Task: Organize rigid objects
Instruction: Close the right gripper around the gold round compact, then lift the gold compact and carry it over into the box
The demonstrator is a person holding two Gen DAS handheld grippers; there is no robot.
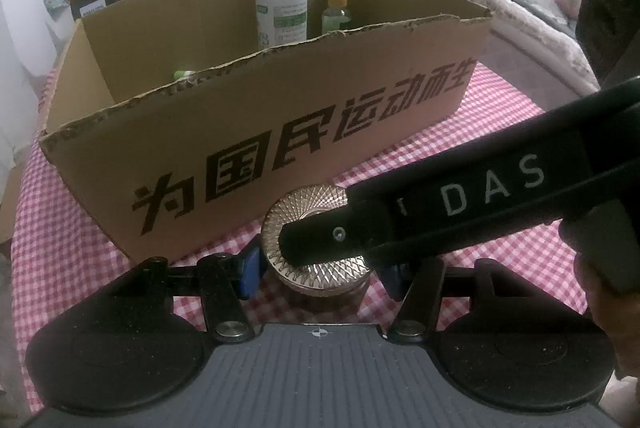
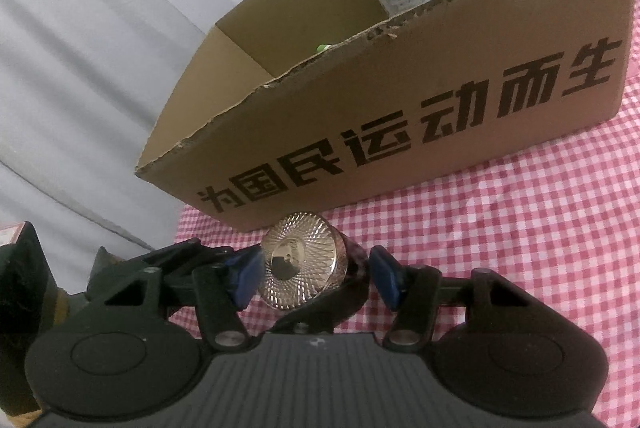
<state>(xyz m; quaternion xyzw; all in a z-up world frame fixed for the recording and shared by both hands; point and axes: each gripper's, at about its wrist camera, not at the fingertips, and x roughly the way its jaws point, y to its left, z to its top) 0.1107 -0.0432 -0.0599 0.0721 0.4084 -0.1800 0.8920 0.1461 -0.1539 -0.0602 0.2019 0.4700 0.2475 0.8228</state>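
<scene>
Surface: pink-and-white checked cloth over the tabletop point(image 1: 460, 131), with a bed and bedding behind on the right.
Box: open cardboard box point(image 1: 280, 131) with printed black characters on its near wall and a torn top edge; it stands just behind the jar.
Already inside: a white-capped bottle point(image 1: 281, 7), a small dropper bottle point(image 1: 337, 7) and a green-tipped item point(image 1: 183, 73) lying low, mostly hidden.
Jar: a small jar point(image 2: 302, 260) with a gold, ridged, sunburst lid and a dark glass-looking body; it sits on the cloth just in front of the box wall.
Left hand-held gripper point(image 1: 320, 270): jaws spread around the jar, one blue pad beside the lid's left edge; the other pad is largely hidden, so I cannot tell whether it has a hold.
Right hand-held gripper point(image 2: 316, 278): jaws apart on either side of the jar, left pad close to the lid, right pad clear of it; nothing held. One of its black fingers crosses the lid in the left view.
Handling: likely rigid, fairly heavy for its size, breakable if dropped; the ridged lid rim should give grip, while the smooth body may slip.
Hold: across the lid's sides, squarely, kept upright over the box wall.
</scene>
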